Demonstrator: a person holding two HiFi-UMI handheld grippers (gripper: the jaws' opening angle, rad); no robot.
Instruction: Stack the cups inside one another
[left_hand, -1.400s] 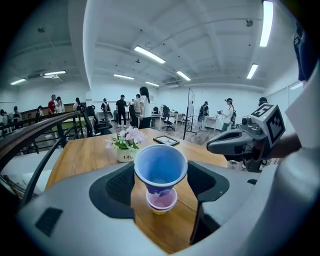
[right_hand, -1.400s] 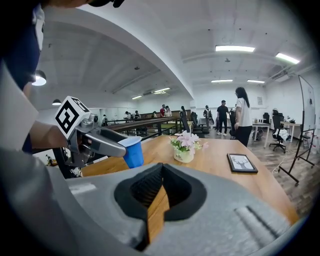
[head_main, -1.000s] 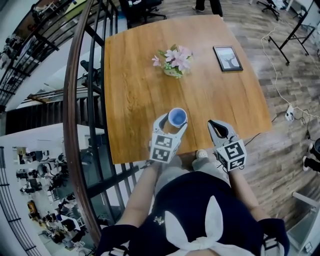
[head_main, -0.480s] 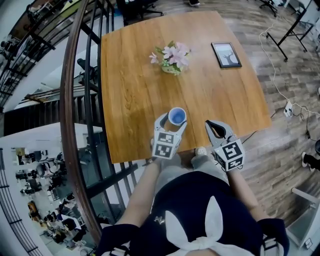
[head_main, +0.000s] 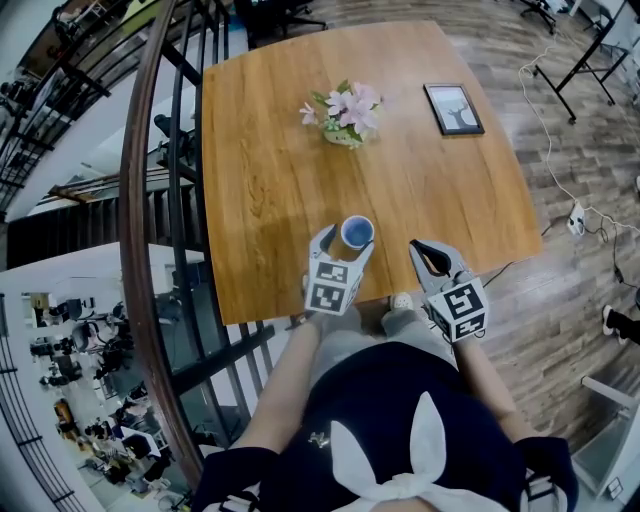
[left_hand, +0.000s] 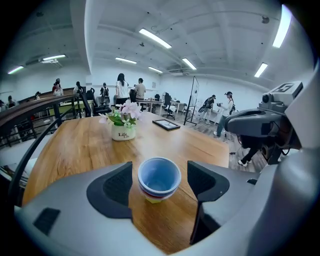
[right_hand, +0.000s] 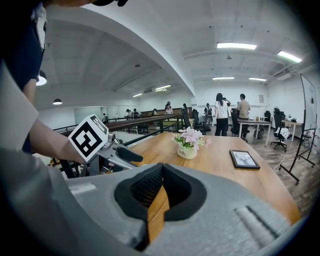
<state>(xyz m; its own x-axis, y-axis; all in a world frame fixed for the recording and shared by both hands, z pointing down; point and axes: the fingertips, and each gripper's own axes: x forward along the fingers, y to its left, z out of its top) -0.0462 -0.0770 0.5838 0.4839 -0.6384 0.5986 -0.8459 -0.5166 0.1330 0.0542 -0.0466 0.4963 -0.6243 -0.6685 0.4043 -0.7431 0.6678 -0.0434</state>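
- Cups (left_hand: 159, 177) are sitting nested, blue one on top, on the table (head_main: 270, 180), at the lower centre of the head view near the table's bottom edge.
- The left gripper (head_main: 347, 241) is straddling the stack with its pads spread wide, a gap showing on each side, so nothing is being squeezed.
- The right gripper (right_hand: 161, 192) is hanging at the lower right with its pads pressed together, empty.
- Risk, as I am judging it: a skewed pull-back could be catching a pad on the rim and tipping the stack, or dragging it over that close edge.
- The left gripper view is showing the coloured rims under the blue cup and the side gaps. The head view is showing only the blue top, but also how close the edge is lying.
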